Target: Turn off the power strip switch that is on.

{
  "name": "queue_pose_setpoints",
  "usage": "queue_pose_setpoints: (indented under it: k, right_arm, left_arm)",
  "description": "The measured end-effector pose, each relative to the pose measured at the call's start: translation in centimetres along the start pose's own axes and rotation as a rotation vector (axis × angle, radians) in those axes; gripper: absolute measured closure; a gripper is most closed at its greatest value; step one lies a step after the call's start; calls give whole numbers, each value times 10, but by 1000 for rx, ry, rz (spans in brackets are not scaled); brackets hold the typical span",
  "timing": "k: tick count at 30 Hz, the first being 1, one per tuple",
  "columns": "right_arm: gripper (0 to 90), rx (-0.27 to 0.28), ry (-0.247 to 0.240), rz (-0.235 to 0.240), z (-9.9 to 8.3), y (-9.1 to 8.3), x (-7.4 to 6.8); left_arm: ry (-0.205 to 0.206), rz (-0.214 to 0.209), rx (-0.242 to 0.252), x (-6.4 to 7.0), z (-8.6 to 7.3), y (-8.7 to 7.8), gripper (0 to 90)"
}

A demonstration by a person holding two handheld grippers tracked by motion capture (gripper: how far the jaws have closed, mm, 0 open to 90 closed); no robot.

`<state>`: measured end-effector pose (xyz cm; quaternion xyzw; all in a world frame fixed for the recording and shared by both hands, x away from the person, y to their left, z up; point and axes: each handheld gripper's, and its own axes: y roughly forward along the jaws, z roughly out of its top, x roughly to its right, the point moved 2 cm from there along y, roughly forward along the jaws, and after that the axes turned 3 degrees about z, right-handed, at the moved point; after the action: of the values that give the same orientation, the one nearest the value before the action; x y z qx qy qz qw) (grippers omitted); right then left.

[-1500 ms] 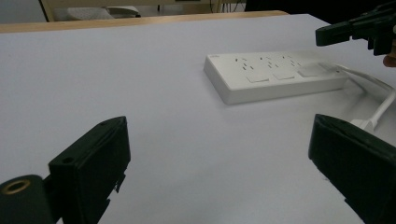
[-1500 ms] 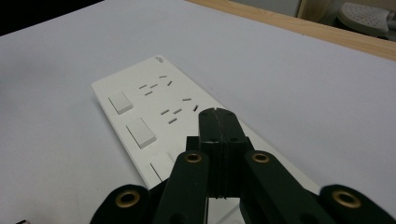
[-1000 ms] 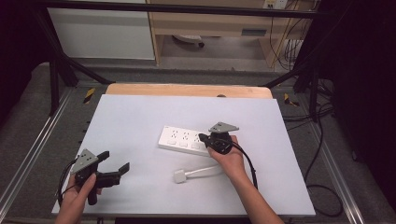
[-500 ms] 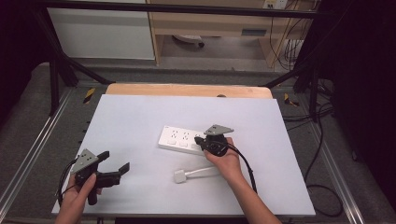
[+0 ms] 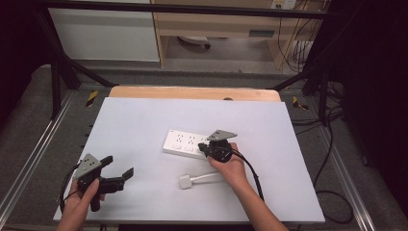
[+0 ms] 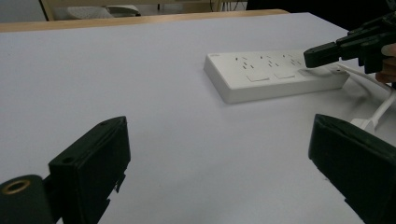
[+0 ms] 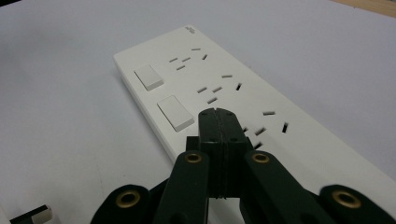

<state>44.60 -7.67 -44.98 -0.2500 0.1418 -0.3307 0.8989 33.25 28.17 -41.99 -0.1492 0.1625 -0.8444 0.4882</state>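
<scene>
The bench [image 5: 144, 120], covered in a pale blue-grey sheet with a wooden edge at its far side, carries a white power strip [image 5: 185, 143] near its middle; over the last second the right gripper [image 5: 206, 147] has crept from the strip's cable end along its top toward the switches, its jaws pressed fully together with nothing between them; in the right gripper view the closed tips hover just above the strip's third rocker switch, so my judgement is that a switch press is about to be made; the strip's white plug [image 5: 185, 182] lies on the bench behind those jaws, unplugged; the left gripper [image 5: 115, 179] has stayed put near the bench's corner, jaws spread wide and empty, the strip well ahead of them; beyond the bench stand a white cabinet and dangling cables.
</scene>
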Motion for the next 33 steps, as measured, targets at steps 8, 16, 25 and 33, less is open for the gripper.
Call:
queue_pose_setpoints:
  k: [8, 16, 25, 33]
  right_arm:
    - [900, -4, -2, 2, 0, 2, -2]
    - [900, -13, -11, 10, 0, 4, -4]
    - [900, -15, -14, 9, 0, 6, -5]
    - [900, -17, -12, 11, 0, 6, -5]
  left_arm:
    - [2, -2, -1, 0, 0, 0, 55]
    - [3, -2, -2, 0, 0, 0, 55]
    - [3, -2, 0, 0, 0, 0, 55]
    - [3, -1, 0, 0, 0, 0, 55]
